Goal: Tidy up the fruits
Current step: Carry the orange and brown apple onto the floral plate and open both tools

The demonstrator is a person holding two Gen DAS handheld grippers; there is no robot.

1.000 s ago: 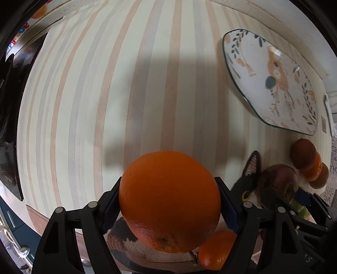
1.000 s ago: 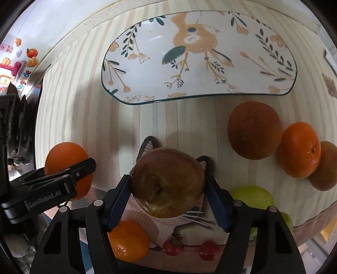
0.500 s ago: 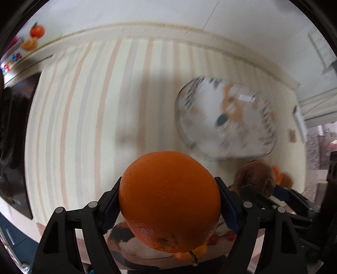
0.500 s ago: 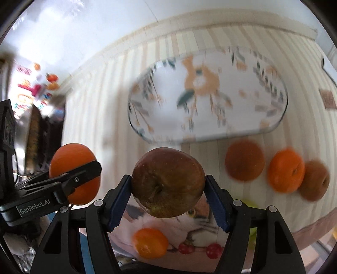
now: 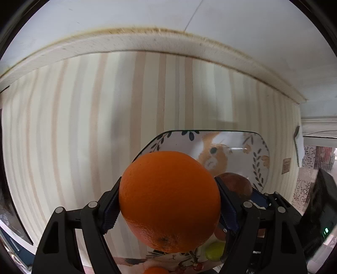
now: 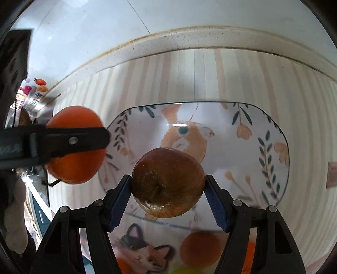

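Observation:
My left gripper (image 5: 169,202) is shut on a large orange (image 5: 169,200), held in the air at the near left edge of the floral plate (image 5: 248,156). It also shows in the right wrist view (image 6: 73,145), left of the plate. My right gripper (image 6: 167,183) is shut on a dark red apple (image 6: 167,182), held over the near part of the floral plate (image 6: 231,134). The apple shows in the left wrist view (image 5: 238,184), just right of the orange.
The plate lies on a striped tabletop (image 6: 168,80) near a white wall (image 6: 147,19). Below the grippers are a cat-print mat (image 6: 145,250), an orange fruit (image 6: 200,248) and a green fruit (image 5: 214,249). Dark objects (image 5: 320,200) stand at the right.
Both grippers have risen and moved forward with their fruit. The plate now lies right under them. The fruits on the table have dropped toward the bottom edge or out of view.

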